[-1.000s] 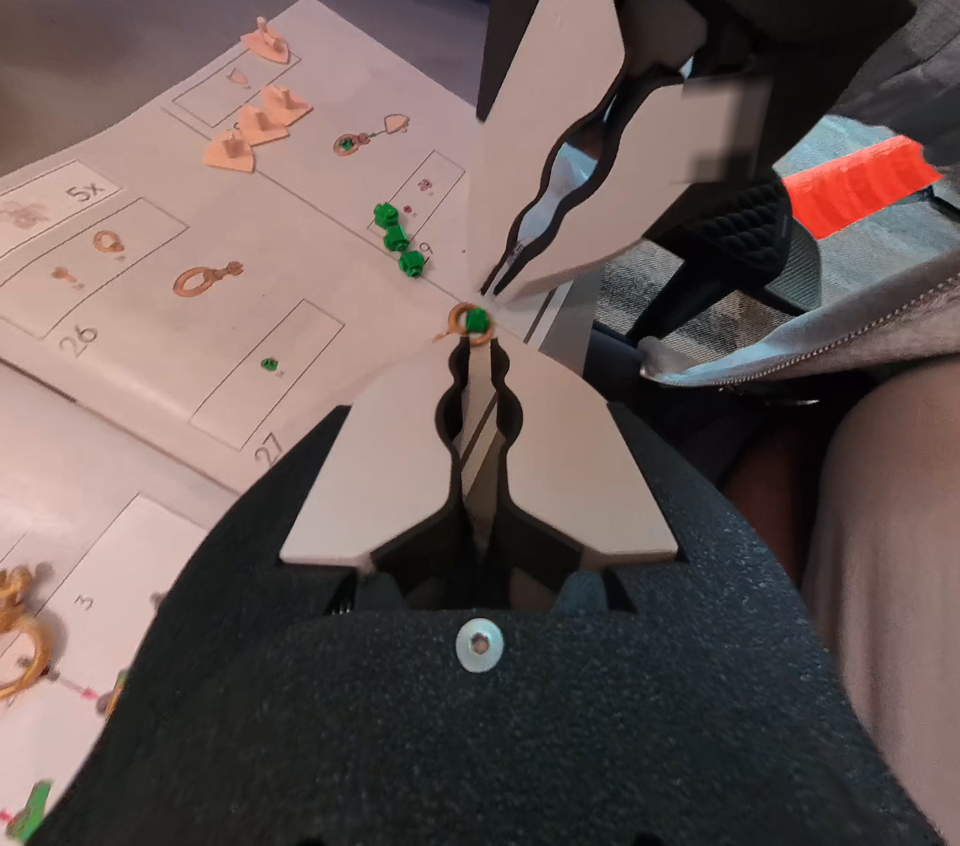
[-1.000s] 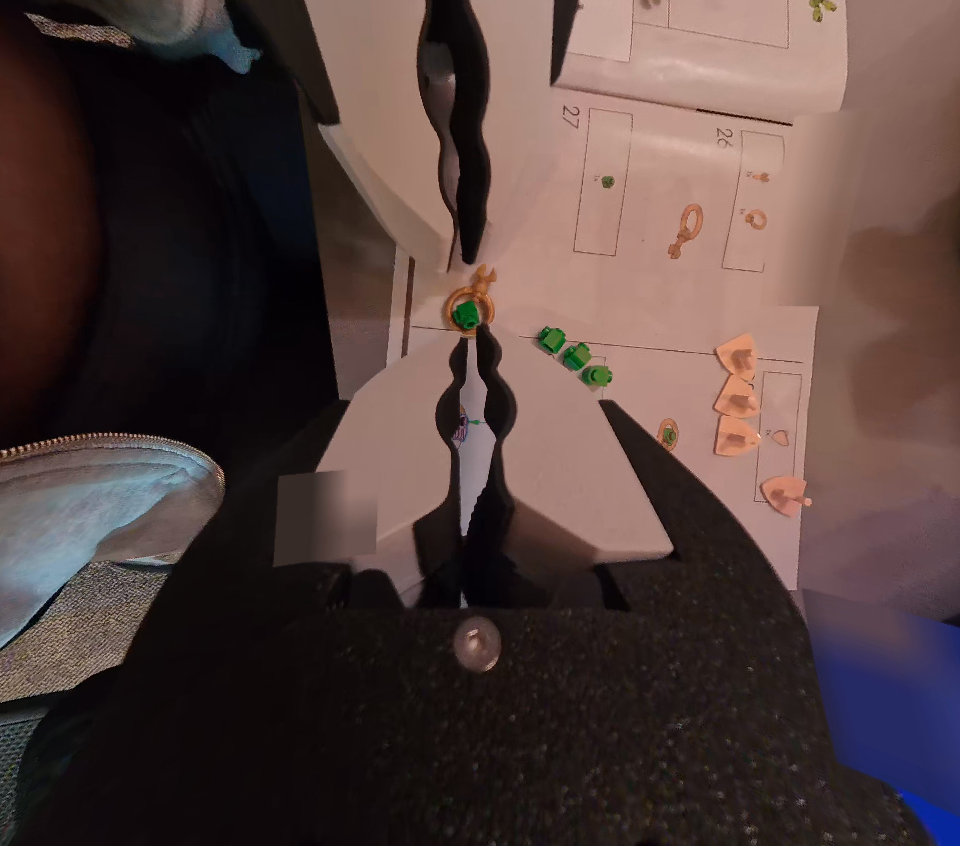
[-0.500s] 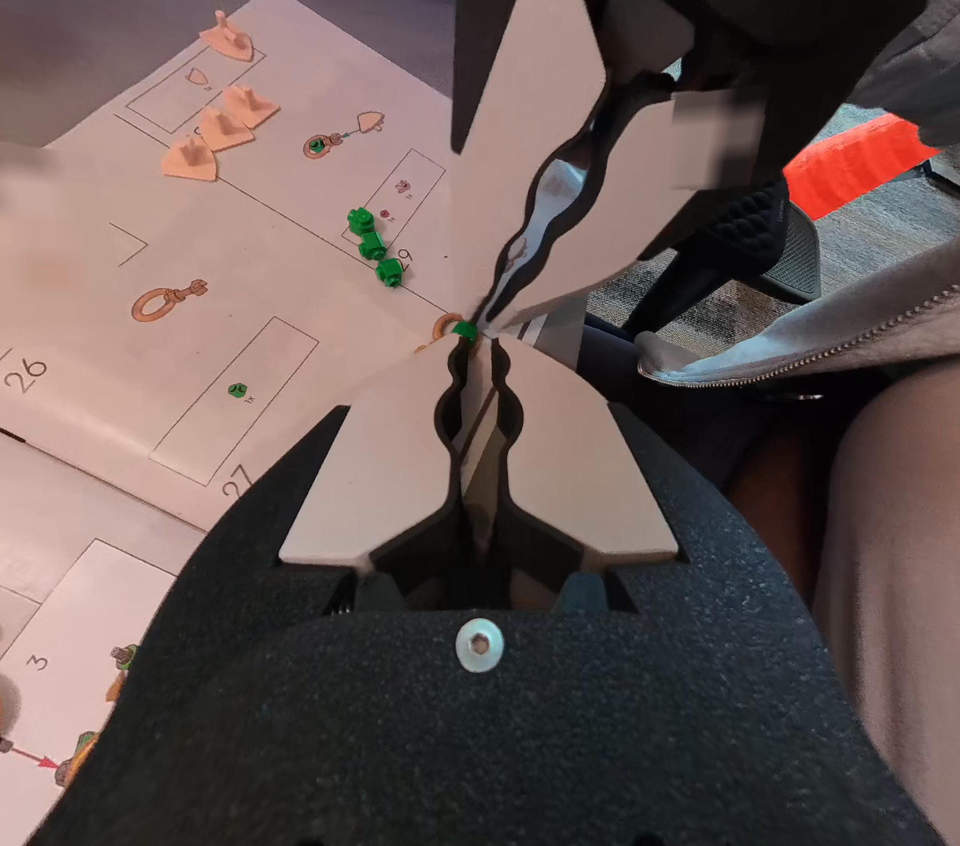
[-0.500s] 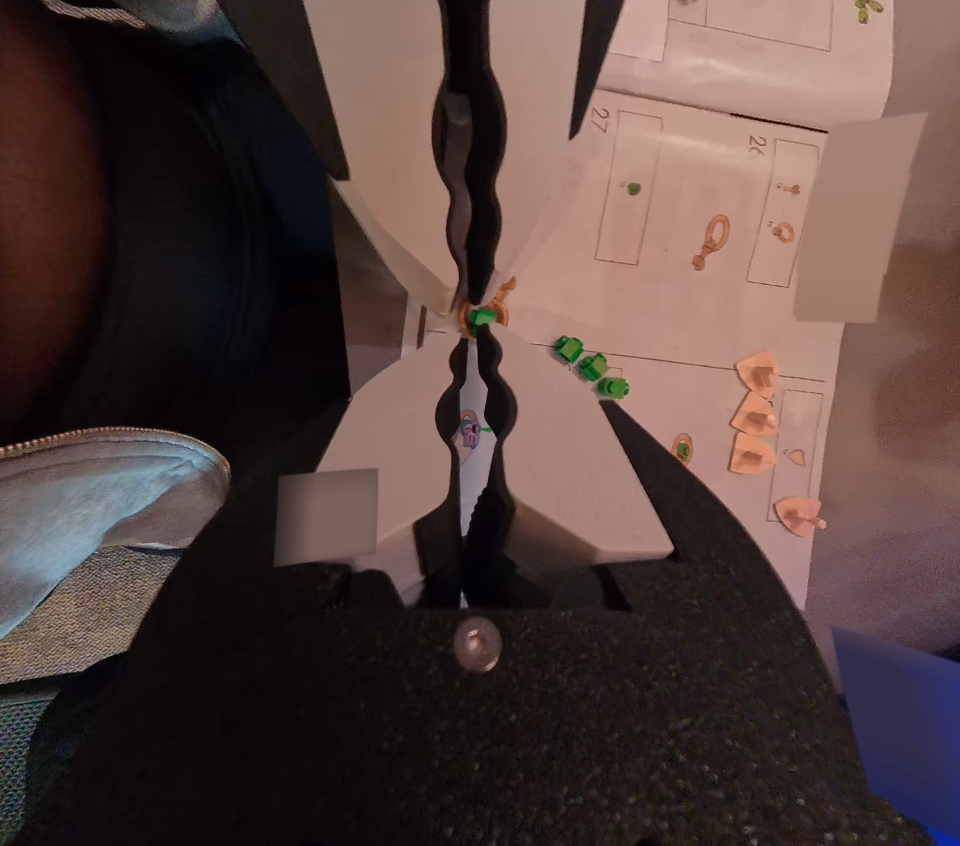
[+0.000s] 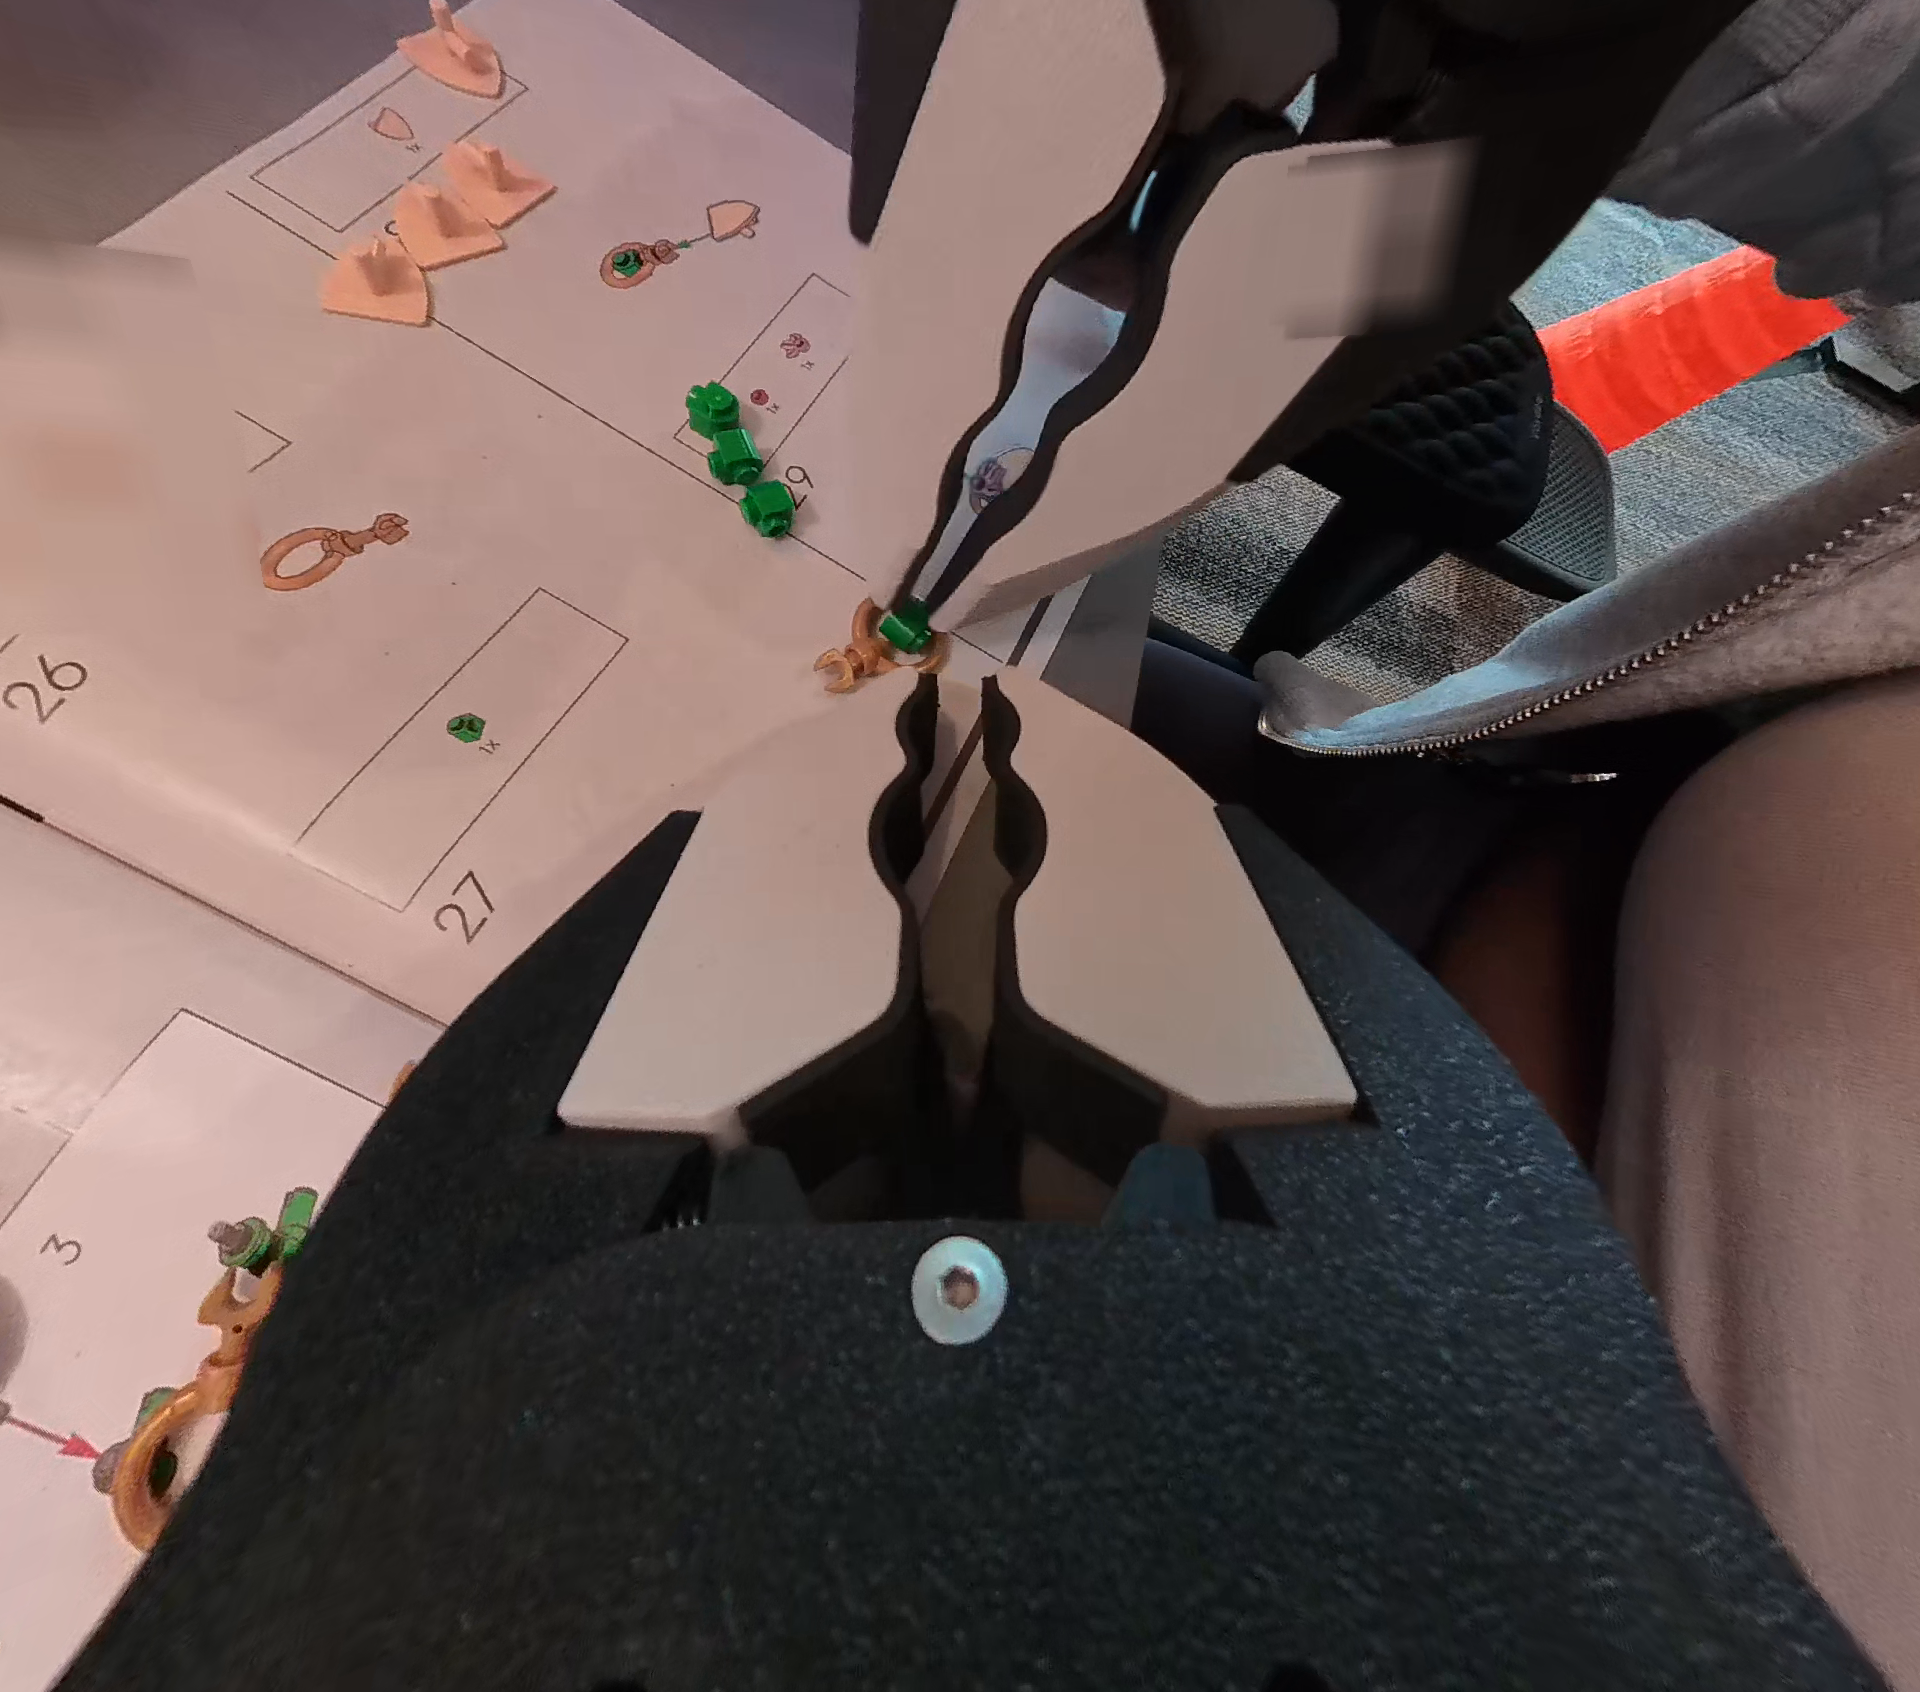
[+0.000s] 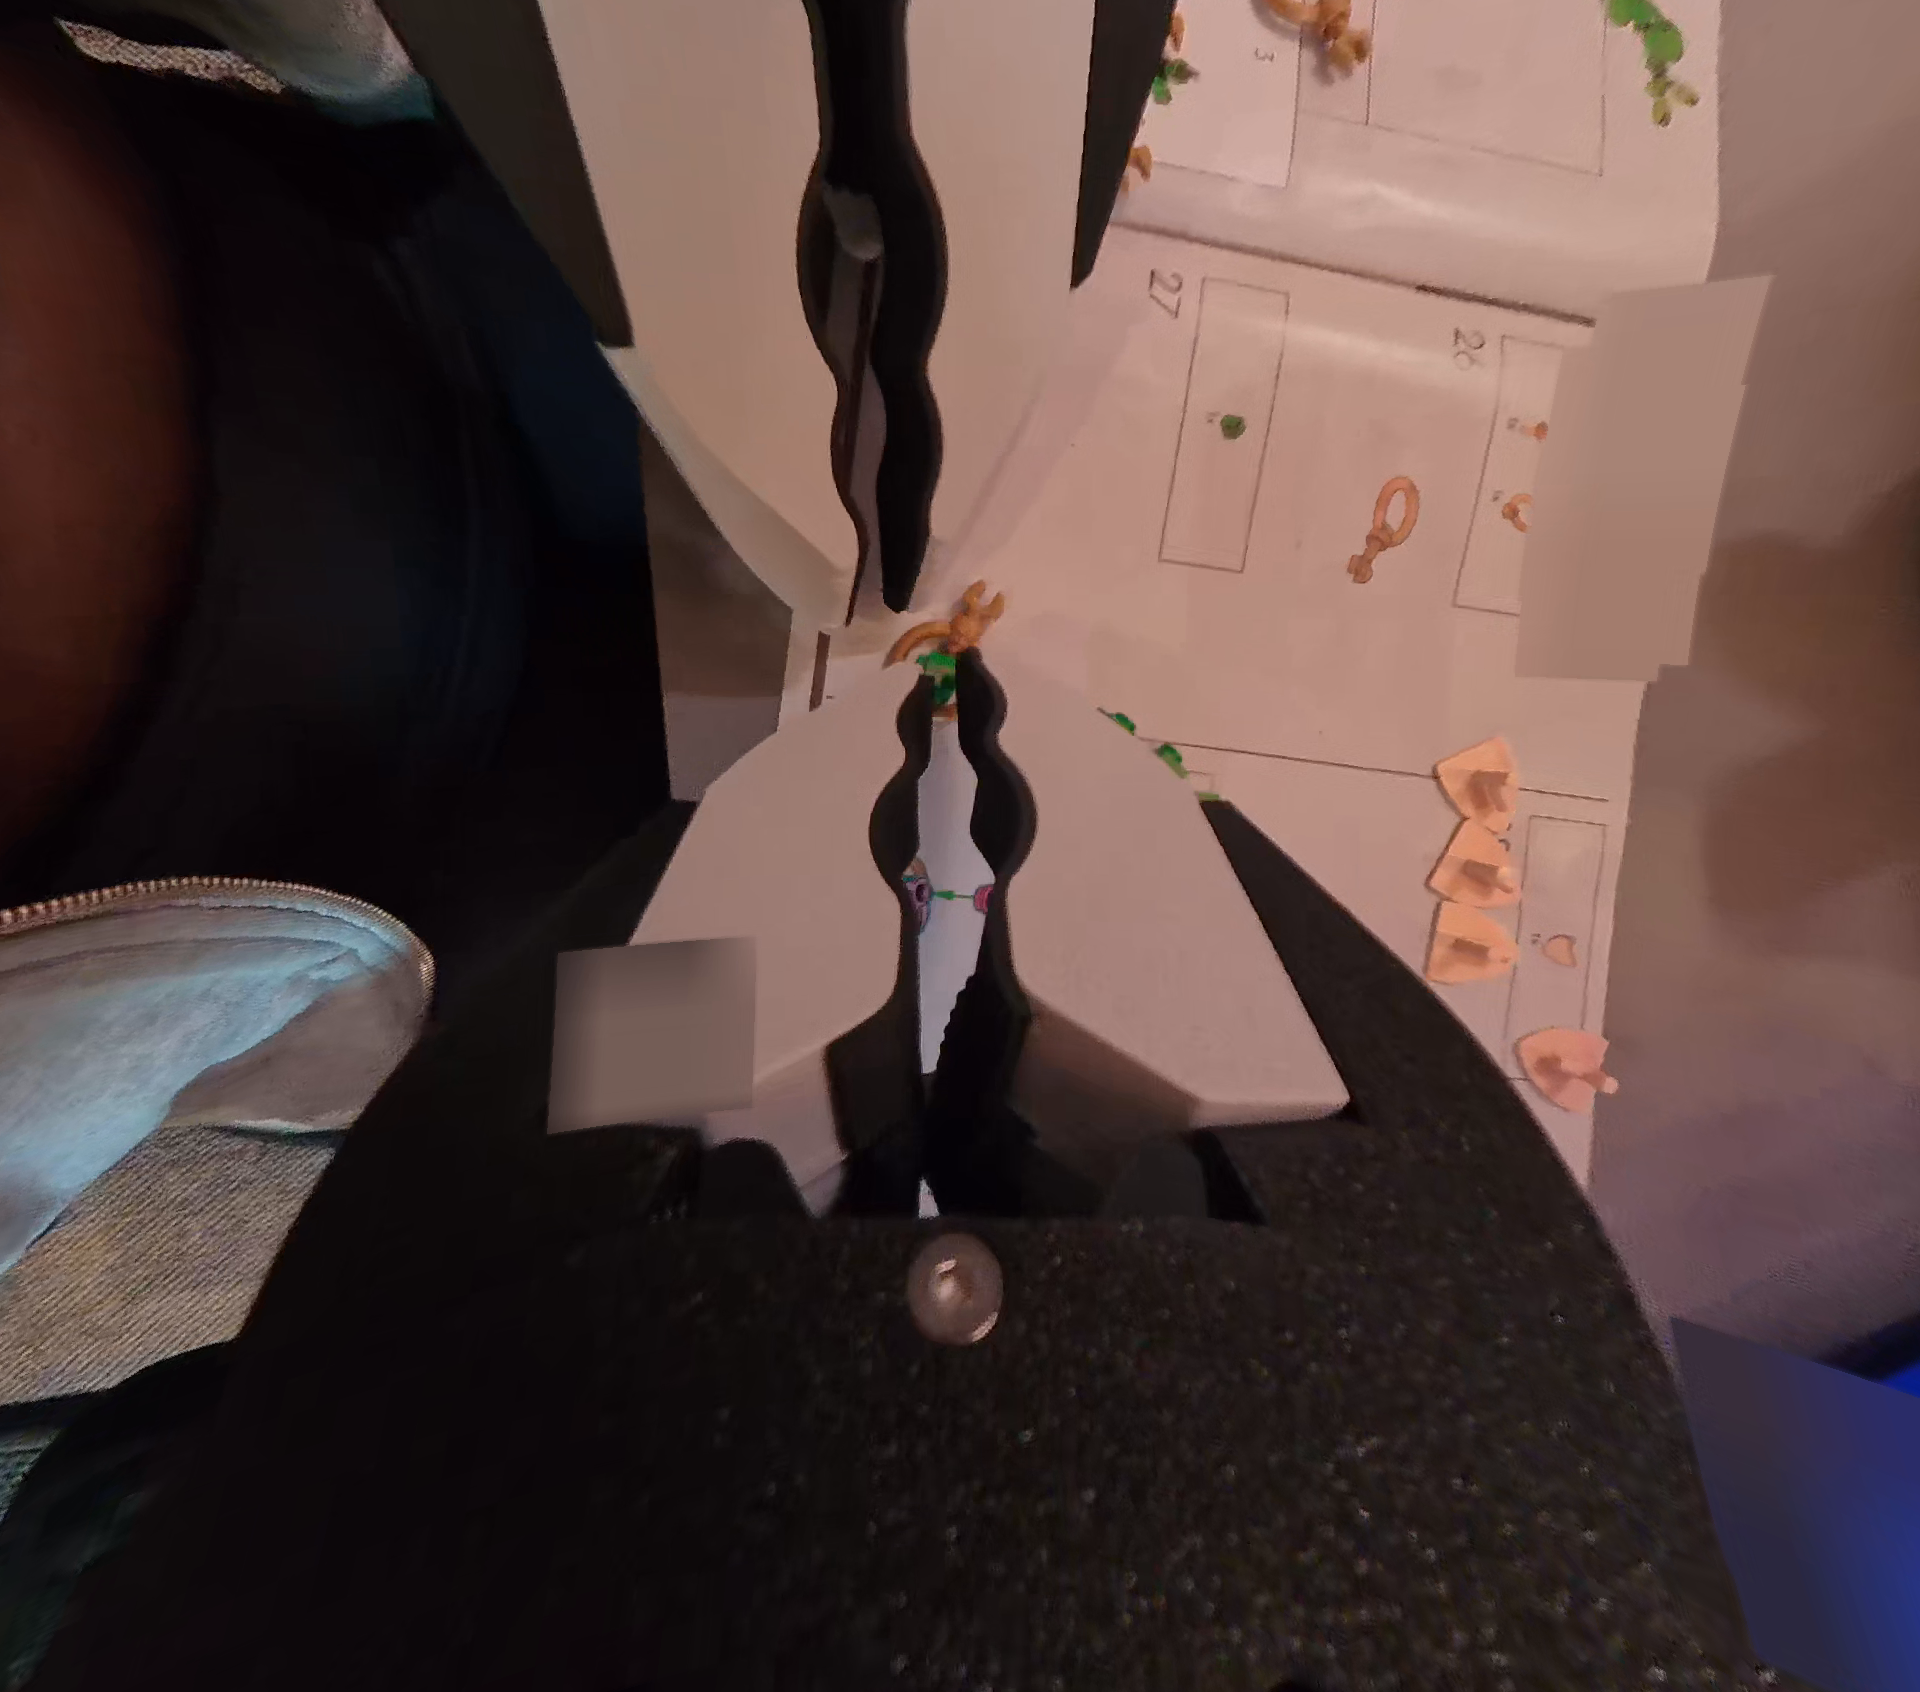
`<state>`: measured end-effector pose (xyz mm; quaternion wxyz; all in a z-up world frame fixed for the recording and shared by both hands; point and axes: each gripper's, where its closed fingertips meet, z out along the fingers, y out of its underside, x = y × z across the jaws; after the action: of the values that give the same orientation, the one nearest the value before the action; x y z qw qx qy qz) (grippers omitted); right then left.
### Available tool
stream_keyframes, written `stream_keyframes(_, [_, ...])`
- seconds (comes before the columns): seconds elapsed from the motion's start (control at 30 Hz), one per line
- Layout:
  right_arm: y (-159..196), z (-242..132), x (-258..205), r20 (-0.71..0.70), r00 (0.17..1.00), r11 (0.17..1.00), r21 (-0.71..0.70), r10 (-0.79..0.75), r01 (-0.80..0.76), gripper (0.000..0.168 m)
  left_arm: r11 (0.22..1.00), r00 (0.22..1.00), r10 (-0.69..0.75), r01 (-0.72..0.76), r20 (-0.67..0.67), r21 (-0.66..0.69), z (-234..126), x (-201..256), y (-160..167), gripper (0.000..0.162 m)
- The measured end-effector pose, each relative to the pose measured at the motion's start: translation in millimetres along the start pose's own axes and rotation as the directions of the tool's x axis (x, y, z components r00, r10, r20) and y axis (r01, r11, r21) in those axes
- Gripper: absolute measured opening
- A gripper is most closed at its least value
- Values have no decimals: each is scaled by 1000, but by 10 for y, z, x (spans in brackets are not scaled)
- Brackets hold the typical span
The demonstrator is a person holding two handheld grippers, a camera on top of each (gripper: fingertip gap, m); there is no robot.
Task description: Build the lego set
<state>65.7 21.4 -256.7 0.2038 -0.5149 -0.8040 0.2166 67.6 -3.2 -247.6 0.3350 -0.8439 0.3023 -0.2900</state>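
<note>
Matt paper instruction booklet (image 5: pixel 540 562), glossy plastic green stud (image 5: pixel 902 626) — grainy black tool body (image 5: pixel 935 1434)

I am holding my 2 grippers tip to tip, pointing at each other. My left gripper (image 5: pixel 957 686) is sitting with its fingers slightly parted, gripping nothing. My right gripper (image 6: pixel 940 674), coming in from the opposite side, is pinching its fingers nearly closed at the tips, angled downward.

Ring piece (image 5: pixel 878 650) on instruction booklet (image 5: pixel 436 603), between both tool tips, studs (image 5: pixel 738 458) beside.
</note>
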Motion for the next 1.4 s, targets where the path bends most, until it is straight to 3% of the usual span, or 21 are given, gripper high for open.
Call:
stream_keyframes(0.37, [37,21,32,73,956,958,25,283,-286,4,1000,1000,1,0,-16,19,-17,8,-5,8])
stream_keyframes(0.43, [33,16,36,91,937,939,25,338,-342,15,1000,1000,0,0,-19,17,-12,14,-1,8])
stream_keyframes(0.67, [38,38,24,68,940,942,-6,334,-335,9,999,999,-15,16,-39,29,-31,19,-16,8])
stream_keyframes(0.9, [-35,-55,11,175,876,878,94,449,-469,9,998,999,-29,31,-39,58,-72,3,-40,8])
stream_keyframes(1.07, [-190,-227,-46,198,965,968,150,170,-202,8,982,990,-95,110,-101,153,-198,-34,-144,9])
stream_keyframes(1.13, [-278,-341,-34,184,983,982,184,17,-52,8,932,941,-180,256,-288,255,-329,59,-308,9])
stream_keyframes(1.2, [-402,-454,12,144,984,970,232,-108,72,8,844,826,-241,437,-509,309,-507,132,-478,14])
stream_keyframes(1.23, [-473,-503,34,131,981,961,255,-144,107,8,809,784,-271,500,-558,309,-543,104,-513,19])
stream_keyframes(1.4, [-590,-569,91,115,960,947,228,-255,225,8,785,774,-285,527,-565,325,-524,73,-530,21])
